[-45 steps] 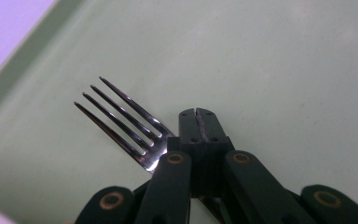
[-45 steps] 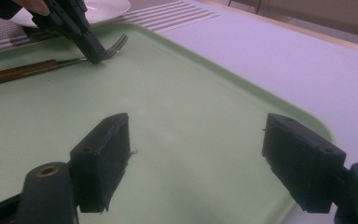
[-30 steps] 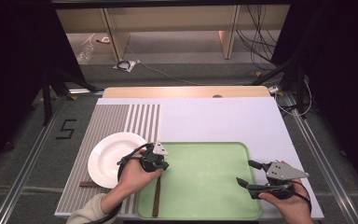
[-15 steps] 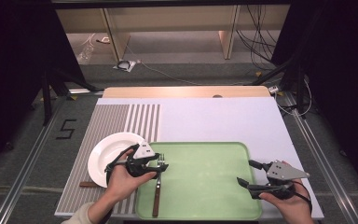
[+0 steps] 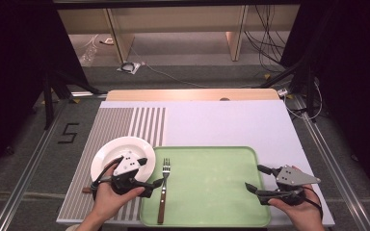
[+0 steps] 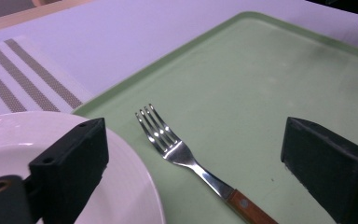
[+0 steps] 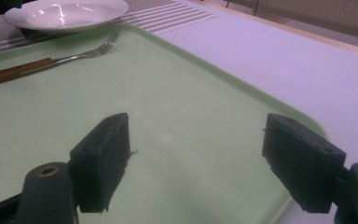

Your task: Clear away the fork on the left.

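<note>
The left hand-held gripper (image 5: 153, 172), jaws just spread and released, hovers at the tray's (image 5: 207, 154) left rim, the fork (image 5: 163, 188) lying free on the tray just right of it, beside the plate (image 5: 110, 150).

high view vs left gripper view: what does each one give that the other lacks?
High view alone: the whole green tray, both hands, the right hand-held gripper open over the tray's right end, and the floor beyond the table. Left gripper view alone: the fork tines up close, lying free between the left hand-held gripper jaws, which have just been opening. Both: fork, tray, white plate and striped mat.
</note>
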`<action>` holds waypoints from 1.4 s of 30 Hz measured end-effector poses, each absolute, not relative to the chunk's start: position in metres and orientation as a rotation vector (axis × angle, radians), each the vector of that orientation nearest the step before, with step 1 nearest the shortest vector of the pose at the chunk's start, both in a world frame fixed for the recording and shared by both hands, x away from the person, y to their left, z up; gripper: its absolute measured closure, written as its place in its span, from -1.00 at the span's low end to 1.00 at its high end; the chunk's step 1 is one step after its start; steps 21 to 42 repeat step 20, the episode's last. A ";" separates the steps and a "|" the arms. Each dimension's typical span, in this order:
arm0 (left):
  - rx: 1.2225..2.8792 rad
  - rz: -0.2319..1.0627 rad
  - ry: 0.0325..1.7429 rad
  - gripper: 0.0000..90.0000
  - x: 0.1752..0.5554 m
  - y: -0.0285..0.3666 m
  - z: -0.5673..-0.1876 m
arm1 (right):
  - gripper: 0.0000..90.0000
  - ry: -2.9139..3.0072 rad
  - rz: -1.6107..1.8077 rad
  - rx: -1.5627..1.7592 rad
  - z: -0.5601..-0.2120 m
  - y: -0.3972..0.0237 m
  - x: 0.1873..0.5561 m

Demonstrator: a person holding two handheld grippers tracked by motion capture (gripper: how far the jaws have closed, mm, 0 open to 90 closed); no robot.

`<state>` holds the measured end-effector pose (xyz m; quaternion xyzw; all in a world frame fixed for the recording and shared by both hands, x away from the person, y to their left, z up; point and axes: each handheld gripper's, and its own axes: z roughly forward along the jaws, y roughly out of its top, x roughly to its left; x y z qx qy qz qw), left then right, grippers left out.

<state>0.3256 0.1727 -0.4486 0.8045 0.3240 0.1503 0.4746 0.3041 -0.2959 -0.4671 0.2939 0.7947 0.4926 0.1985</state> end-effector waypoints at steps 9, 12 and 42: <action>1.952 0.405 0.845 -0.90 0.320 0.190 -0.455 | -0.46 2.220 1.376 0.822 -0.467 -0.297 0.304; 1.952 0.406 0.852 -0.90 0.319 0.191 -0.455 | -0.46 2.217 1.377 0.825 -0.467 -0.297 0.304; 1.950 0.408 0.853 -0.89 0.321 0.190 -0.456 | -0.46 2.209 1.391 0.822 -0.468 -0.297 0.305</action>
